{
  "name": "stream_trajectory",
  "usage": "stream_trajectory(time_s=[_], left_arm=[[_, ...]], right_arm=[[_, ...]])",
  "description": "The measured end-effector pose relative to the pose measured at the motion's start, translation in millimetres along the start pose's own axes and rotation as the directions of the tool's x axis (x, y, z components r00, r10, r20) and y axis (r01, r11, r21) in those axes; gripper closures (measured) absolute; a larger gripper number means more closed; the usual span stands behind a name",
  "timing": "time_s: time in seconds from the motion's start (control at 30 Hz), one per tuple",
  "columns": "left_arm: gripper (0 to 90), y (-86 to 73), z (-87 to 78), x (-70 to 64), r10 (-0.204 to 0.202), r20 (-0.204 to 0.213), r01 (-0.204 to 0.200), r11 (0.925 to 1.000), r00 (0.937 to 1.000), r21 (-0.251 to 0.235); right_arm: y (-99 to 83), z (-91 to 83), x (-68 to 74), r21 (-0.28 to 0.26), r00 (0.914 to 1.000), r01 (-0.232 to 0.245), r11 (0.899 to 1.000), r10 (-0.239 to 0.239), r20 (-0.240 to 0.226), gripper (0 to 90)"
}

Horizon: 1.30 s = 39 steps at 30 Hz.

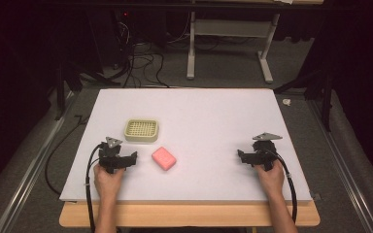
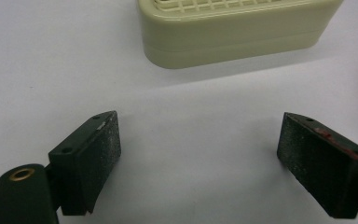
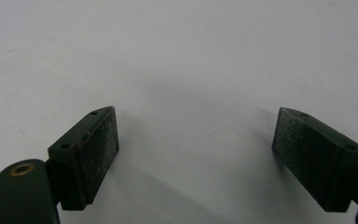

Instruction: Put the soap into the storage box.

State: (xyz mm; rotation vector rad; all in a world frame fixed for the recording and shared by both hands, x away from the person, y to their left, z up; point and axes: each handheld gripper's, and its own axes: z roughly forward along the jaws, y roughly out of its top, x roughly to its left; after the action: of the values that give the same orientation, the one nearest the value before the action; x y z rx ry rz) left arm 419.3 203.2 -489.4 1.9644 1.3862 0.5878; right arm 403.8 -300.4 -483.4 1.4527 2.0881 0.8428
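Two grippers are held low over the white table (image 1: 213,116), and nothing has been picked up yet. The left gripper (image 1: 135,156) is seen with its jaws spread wide and empty, just left of the pink soap bar (image 1: 164,158), which lies flat near the front of the table. The cream soap dish (image 1: 141,130) with a slotted top is set just behind the bar, apart from it; it is also seen ahead of the left jaws in the left gripper view (image 2: 233,32). The right gripper (image 1: 239,155) is held well to the right, jaws likewise apart over bare surface. The bar probably is meant for the dish, so the whole job appears to remain. Beyond the table, a grey floor, cables (image 1: 141,63) and a white frame (image 1: 228,43) are visible in dim light.
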Motion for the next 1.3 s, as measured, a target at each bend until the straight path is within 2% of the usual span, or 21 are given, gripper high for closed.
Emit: stream_trajectory(time_s=[0.43,0.63,0.83,0.97,1.03,1.1,1.3], left_arm=[[13.8,0.8,-1.6,1.2,-0.009,0.003,0.009,0.9999,1.0000,-0.006],[13.7,-0.4,-6.0,1.5,-0.032,0.034,0.032,0.9994,0.9989,-0.013],[13.6,-0.1,-11.7,-2.0,-0.022,0.044,0.022,0.9996,0.9988,-0.017],[12.9,1.1,-18.8,-2.7,-0.035,0.078,0.038,0.9982,0.9964,-0.047],[11.9,1.8,-24.1,-3.0,-0.048,0.113,0.056,0.9963,0.9924,-0.065],[11.4,2.2,-27.3,-4.3,-0.049,0.127,0.059,0.9956,0.9907,-0.073],[11.2,3.9,-34.5,-12.2,-0.024,0.159,0.039,0.9951,0.9871,-0.091]], right_arm=[[0.0,0.0,-0.1,0.001,1.0000,0.002,1.000,-0.002,0.000,15.0],[0.0,0.1,-0.2,0.000,1.0000,0.003,1.000,-0.003,0.000,15.0],[0.0,-0.1,-0.1,0.001,1.0000,0.003,1.000,-0.003,0.000,15.0],[0.0,0.0,-0.2,0.000,1.0000,0.005,1.000,-0.005,0.000,15.0],[0.0,0.0,-0.2,0.000,1.0000,0.005,1.000,-0.005,0.000,15.0],[0.0,0.0,-0.2,0.000,1.0000,0.005,1.000,-0.005,0.000,15.0],[0.0,0.1,-0.3,-0.001,1.0000,0.006,1.000,-0.006,0.000,15.0]])
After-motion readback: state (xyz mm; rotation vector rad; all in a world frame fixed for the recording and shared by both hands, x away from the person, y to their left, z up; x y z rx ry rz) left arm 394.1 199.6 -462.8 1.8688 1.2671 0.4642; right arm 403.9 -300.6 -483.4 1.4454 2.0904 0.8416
